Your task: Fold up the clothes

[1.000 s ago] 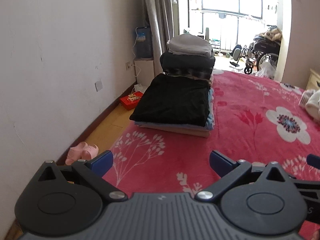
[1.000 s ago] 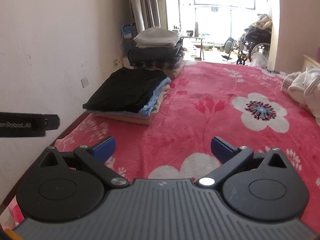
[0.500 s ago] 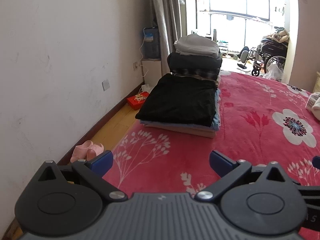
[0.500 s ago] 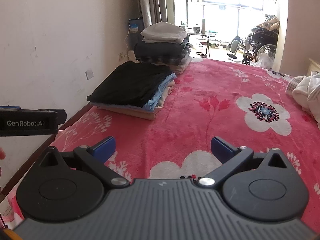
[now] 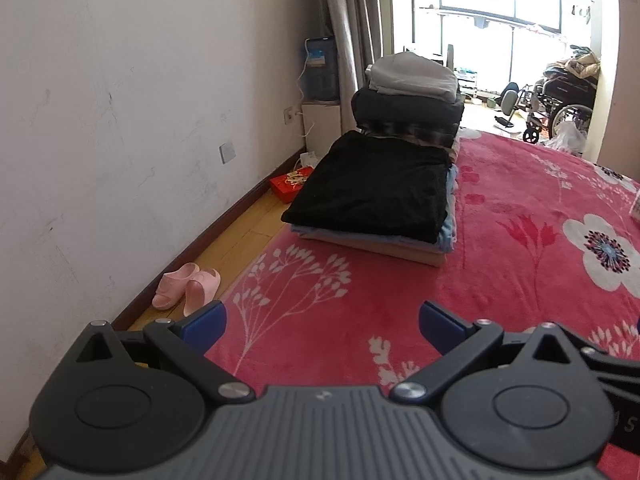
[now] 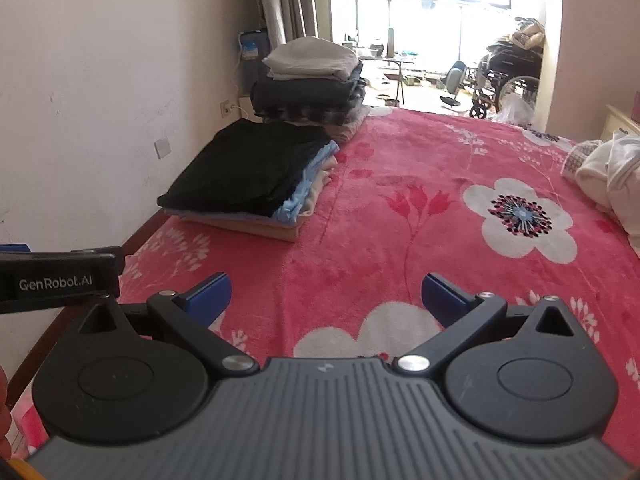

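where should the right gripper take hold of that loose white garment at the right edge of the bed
Grip the rumpled white garment at its near, raised fold, coming from its left over the bare pink floral blanket. It lies heaped, so that bulge gives the open jaws of the right gripper cloth to pinch; its far side runs out of view.

White lettering "GenRobot.AI" readable on the black side of the left gripper (image 6: 60, 282), jutting in at the left edge of the right wrist view. Faint pale letters, cut off and illegible, on a black body (image 5: 624, 420) at the right edge of the left wrist view. Nothing else legible.
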